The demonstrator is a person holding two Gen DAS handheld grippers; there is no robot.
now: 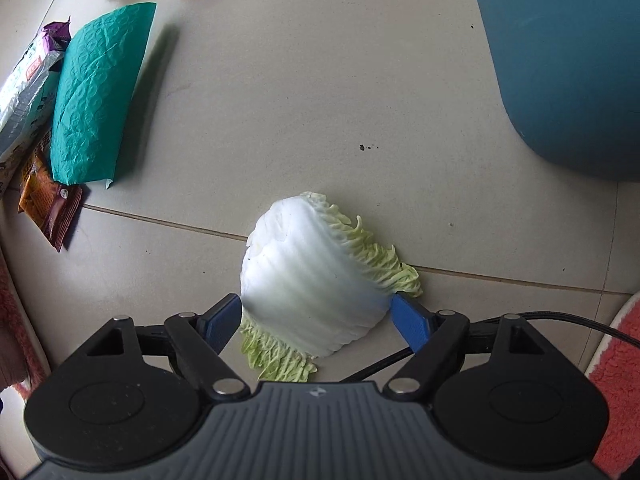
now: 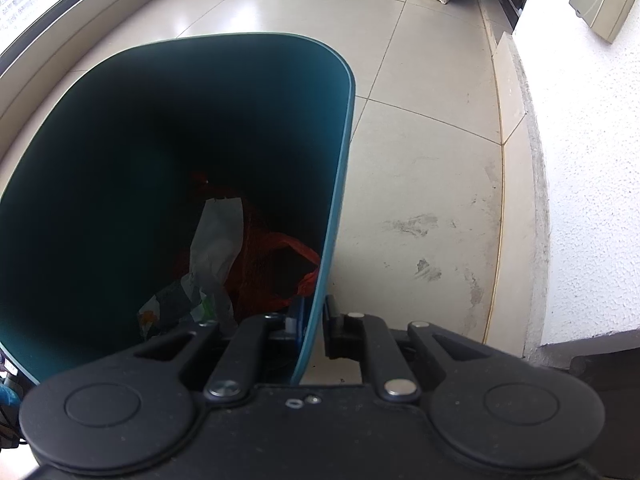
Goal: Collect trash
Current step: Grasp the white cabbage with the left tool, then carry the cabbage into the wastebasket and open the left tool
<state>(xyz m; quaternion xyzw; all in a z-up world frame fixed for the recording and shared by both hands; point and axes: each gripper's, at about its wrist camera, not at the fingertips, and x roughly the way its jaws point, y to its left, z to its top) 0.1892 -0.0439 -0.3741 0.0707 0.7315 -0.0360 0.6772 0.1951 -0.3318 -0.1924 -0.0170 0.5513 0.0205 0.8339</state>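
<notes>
Cabbage leaf (image 1: 308, 276) lies domed on the floor (image 1: 320, 100), and our left gripper (image 1: 316, 318) has its jaws spread wide either side of it, not yet pressing; squeeze that slick rib too near its edge and we judge it could squirt out. Our right gripper (image 2: 318, 320) pinches the bin (image 2: 340, 128) wall; it could tip

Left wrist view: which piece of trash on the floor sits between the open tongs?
The cabbage leaf, white with frilly green edges, lies between the left tongs. The teal mailer and snack wrappers lie off to the left.
</notes>
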